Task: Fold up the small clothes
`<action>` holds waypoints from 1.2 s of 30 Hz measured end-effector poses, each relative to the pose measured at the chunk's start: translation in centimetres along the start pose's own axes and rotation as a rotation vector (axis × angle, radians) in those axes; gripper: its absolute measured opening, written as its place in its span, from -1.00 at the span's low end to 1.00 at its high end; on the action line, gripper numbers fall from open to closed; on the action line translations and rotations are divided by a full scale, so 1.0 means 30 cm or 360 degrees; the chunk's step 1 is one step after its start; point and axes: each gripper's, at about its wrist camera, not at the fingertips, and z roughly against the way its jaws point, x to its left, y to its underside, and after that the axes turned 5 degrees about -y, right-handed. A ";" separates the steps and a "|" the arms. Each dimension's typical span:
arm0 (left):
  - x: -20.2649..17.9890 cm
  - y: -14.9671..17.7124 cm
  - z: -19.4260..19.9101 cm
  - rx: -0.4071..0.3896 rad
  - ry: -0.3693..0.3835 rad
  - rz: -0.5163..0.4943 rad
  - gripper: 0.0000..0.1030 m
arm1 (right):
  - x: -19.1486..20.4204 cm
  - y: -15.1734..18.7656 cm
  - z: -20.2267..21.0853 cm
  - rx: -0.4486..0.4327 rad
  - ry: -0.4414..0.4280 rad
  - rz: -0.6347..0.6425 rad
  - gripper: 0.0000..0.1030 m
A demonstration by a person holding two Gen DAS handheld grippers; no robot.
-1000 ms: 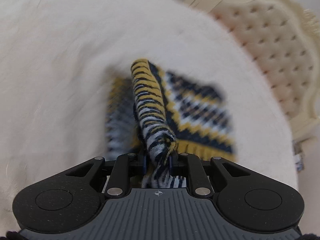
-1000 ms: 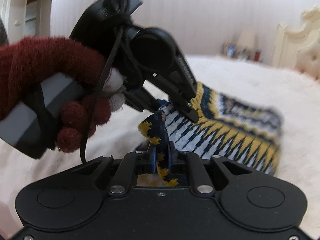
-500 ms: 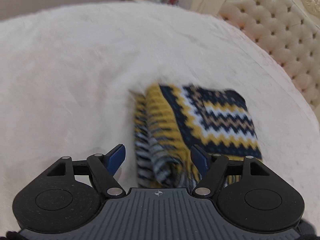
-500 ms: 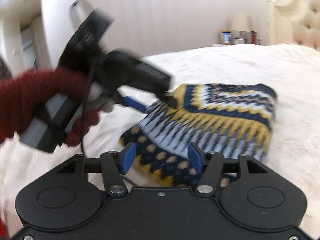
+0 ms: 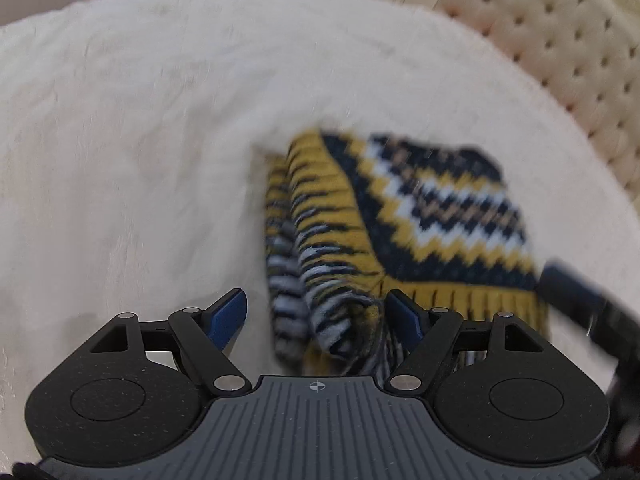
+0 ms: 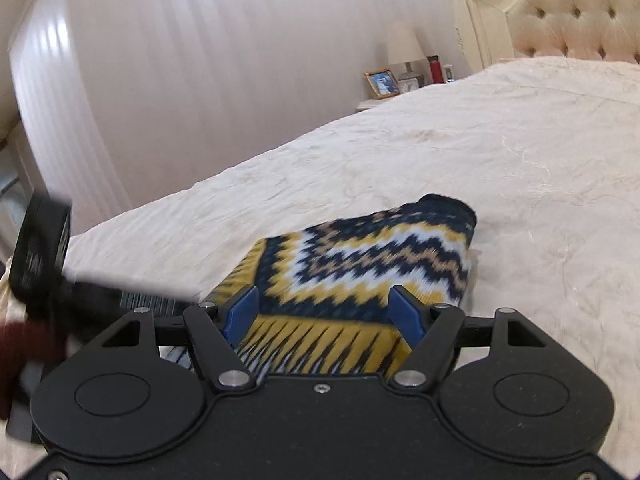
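Both grippers hang over the folded knit sweater (image 5: pixel 416 216), which lies on the cream bedspread (image 5: pixel 140 140) below the tufted headboard (image 6: pixel 576 8). Left gripper (image 5: pixel 316 316) has its jaws opening around the sweater's bunched near edge, pads off it. Right gripper (image 6: pixel 324 312) is likewise opening above the yellow hem, gripping nothing.

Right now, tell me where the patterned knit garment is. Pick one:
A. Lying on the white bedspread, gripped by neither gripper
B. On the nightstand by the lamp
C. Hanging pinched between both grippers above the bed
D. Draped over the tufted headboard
A: the knit garment lies on the bedspread, and the pads of the left gripper and right gripper stand apart, opening, not pressing it.
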 end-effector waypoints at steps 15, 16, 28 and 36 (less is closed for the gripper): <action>0.013 0.003 -0.007 0.0032 0.0009 0.0026 0.61 | -0.079 0.015 -0.161 0.0230 0.0036 -0.0069 0.52; 0.010 0.002 -0.005 0.0032 0.0006 0.0028 0.61 | -0.083 0.011 -0.158 0.0221 0.0033 -0.0071 0.52; 0.003 0.008 -0.005 0.0033 -0.0004 0.0012 0.76 | -0.161 -0.018 -0.066 0.0029 0.0067 -0.0290 0.80; 0.034 0.019 0.011 0.0087 0.0088 0.0087 0.84 | -0.302 0.046 -0.101 0.0139 0.0052 -0.0623 0.80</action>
